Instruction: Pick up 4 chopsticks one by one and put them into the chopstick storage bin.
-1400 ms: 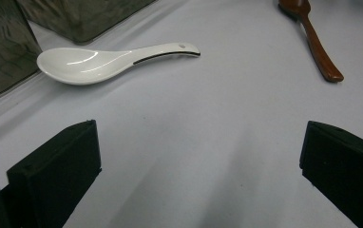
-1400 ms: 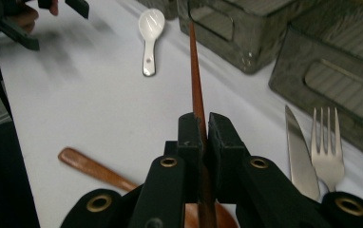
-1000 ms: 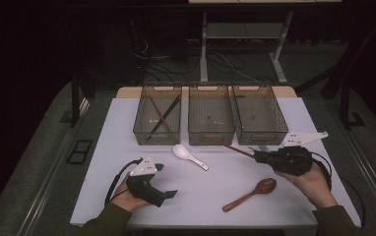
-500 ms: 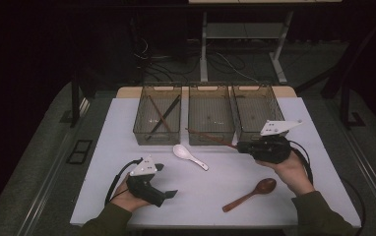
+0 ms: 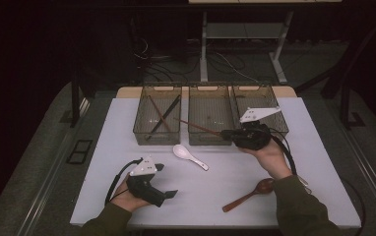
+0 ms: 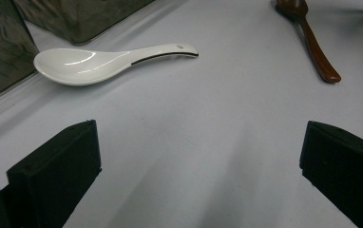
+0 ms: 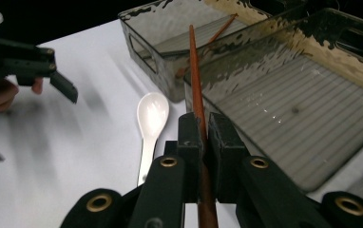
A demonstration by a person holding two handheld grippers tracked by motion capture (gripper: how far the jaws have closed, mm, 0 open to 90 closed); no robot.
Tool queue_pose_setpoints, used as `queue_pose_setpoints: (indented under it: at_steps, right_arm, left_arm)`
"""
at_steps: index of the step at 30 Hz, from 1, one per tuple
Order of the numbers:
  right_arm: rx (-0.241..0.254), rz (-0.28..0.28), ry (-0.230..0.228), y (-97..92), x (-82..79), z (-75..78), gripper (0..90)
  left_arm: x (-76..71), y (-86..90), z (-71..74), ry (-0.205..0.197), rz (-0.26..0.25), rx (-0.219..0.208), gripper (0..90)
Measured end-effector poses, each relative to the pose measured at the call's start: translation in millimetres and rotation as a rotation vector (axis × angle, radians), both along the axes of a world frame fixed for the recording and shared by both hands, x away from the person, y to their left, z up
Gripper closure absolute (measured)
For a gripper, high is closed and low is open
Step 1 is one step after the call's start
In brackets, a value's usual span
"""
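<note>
Black right gripper [image 7: 201,142] jaws were clamped on a brown chopstick [image 7: 195,76], which ran forward from the pads, above the middle basket [image 7: 284,102]; beyond, the left basket [image 7: 170,28] held more sticks.

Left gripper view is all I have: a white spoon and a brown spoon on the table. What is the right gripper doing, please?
Observer: The right gripper is shut on a brown chopstick.
Operator: Where is it holding the stick?
Observer: Above the middle bin, with the tip toward the left bin.
Operator: Is something already inside the left bin?
Observer: Yes, other chopsticks lie in it.
</note>
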State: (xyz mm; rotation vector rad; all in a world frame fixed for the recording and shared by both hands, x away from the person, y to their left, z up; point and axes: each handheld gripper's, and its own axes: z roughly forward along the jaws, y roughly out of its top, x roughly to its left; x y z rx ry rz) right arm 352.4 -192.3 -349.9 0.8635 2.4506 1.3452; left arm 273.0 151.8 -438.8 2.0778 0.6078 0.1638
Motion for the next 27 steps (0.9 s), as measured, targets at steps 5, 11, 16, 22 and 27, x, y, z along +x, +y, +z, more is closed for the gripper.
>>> queue_pose_setpoints:
  at_steps: [5, 11, 16, 22, 27]
  right_arm:
    - [-0.018, -0.013, -0.007, 19.1, 11.5, 4.4, 84.3]
    - [-0.018, -0.03, -0.009, 39.3, 26.9, 7.9, 84.3]
    - [-0.027, -0.046, 0.005, 57.0, 39.3, 8.1, 84.2]
    - [-0.049, -0.071, 0.012, 79.9, 55.3, 5.3, 84.2]
    - [-0.067, -0.094, 0.024, 99.7, 69.6, 3.2, 84.2]
  left_arm:
    - [0.4, -0.4, -0.1, -0.004, -0.005, 0.004, 0.0]
    - [0.1, -0.4, 0.2, -0.002, -0.006, 0.002, 0.0]
    - [0.4, -0.2, 0.5, -0.004, -0.011, 0.002, 0.0]
    - [0.5, -0.5, 0.5, -0.003, -0.017, -0.003, 0.0]
    - [0.6, -1.3, 0.4, -0.008, -0.021, -0.003, 0.0]
